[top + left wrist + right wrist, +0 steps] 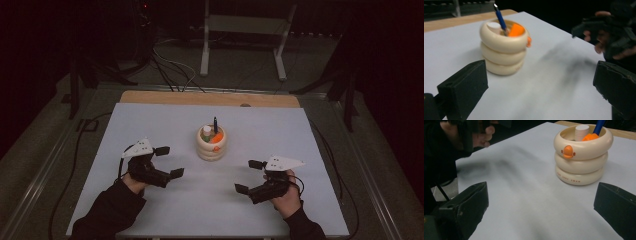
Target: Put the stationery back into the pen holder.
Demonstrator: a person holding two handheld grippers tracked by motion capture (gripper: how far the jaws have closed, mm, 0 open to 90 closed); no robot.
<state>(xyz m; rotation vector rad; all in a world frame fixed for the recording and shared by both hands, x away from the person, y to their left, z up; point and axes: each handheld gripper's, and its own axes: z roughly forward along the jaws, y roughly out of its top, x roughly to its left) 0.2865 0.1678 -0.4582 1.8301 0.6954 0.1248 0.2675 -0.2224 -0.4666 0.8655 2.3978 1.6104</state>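
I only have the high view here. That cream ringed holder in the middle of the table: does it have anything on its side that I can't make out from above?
Observer: Yes. The right gripper view shows an orange beak-like knob on the top ring of the holder, with a small dot either side.
Operator: Any markings lower down?
Observer: The bottom ring carries a line of small print, too blurred to read with confidence.
Operator: What colour is the pen? It looks black to me.
Observer: The left gripper view shows the pen is blue, leaning beside an orange piece and a white cylinder.
Operator: Are both grippers clear of it?
Observer: Both stand open, short of the holder.
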